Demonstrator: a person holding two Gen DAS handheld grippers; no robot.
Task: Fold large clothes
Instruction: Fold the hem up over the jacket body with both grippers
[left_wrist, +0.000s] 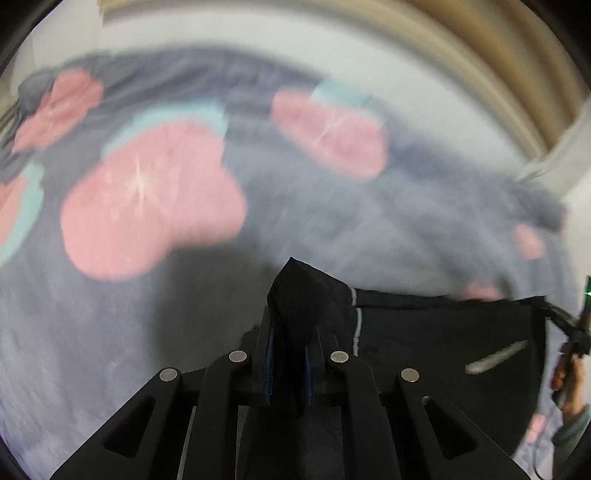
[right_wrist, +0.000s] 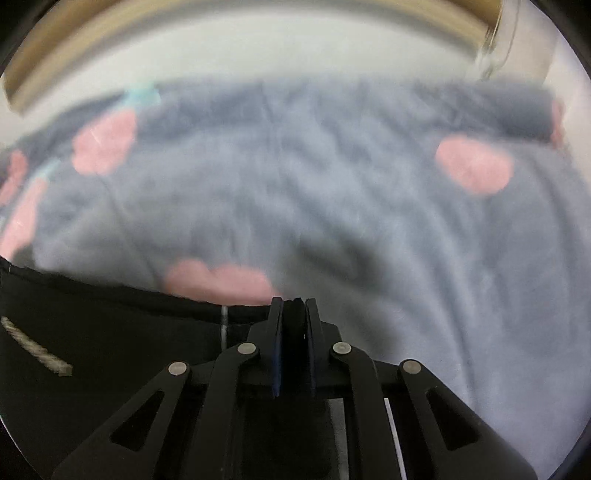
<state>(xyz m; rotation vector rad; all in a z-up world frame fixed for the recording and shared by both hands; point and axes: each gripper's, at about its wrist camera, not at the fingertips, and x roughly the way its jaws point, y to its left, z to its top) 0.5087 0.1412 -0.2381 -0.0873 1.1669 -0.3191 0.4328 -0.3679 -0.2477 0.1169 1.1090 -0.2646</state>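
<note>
Two claws, both clamped on one black garment (left_wrist: 443, 343). Biggest thing in view is a grey blanket (left_wrist: 295, 206) with pink blotches, spread under everything, badly blurred. Garment's top edge hangs stretched between the claws above it. Left claw (left_wrist: 290, 332) pinches a bunched corner; right claw (right_wrist: 294, 314) pinches the opposite edge. Small grey label (right_wrist: 35, 347) on the cloth.

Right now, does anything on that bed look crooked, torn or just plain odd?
Nothing stands out. Both the left gripper and the right gripper are shut on the edge of a black garment, stretched between them over a grey blanket with pink patches. The blanket is rumpled and blurred, but I see nothing torn or spilled.
</note>
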